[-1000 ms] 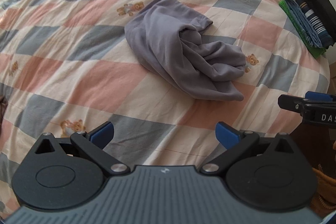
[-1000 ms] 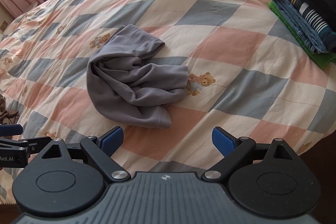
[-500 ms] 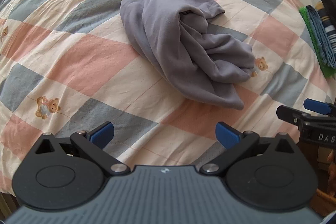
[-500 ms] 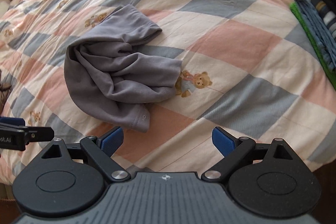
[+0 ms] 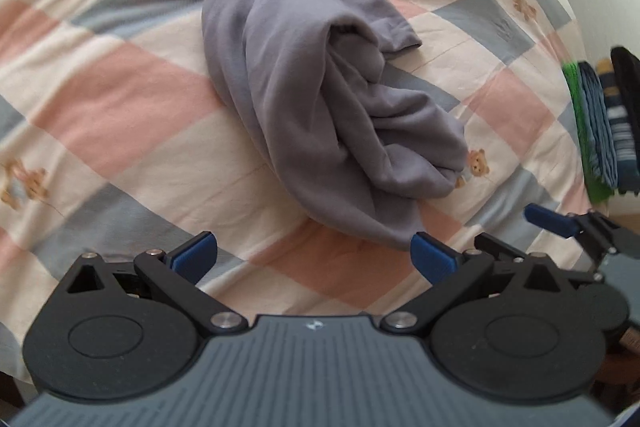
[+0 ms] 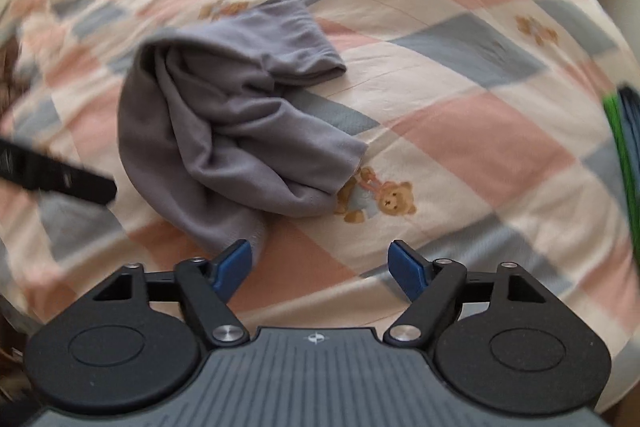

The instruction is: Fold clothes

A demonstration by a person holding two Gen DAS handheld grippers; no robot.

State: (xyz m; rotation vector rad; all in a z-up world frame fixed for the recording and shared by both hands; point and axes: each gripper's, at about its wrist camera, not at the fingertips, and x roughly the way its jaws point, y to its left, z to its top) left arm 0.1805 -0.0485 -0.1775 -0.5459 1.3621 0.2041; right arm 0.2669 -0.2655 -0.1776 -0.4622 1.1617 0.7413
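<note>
A checked teddy-bear bedspread (image 5: 120, 99) fills both views. The crumpled grey garment (image 5: 320, 115) lies just ahead of both tools. Folded clothes (image 5: 600, 123) sit far right. Left gripper (image 5: 314, 255) and right gripper (image 6: 320, 265) gape wide, empty. Judged: approach step; next, pinch the near hem and spread it flat.

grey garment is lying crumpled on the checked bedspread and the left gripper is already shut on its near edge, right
Not quite. The grey garment does lie crumpled on the checked bedspread, but the left gripper is open, its jaws spread wide and holding nothing, as the left wrist view shows.
</note>
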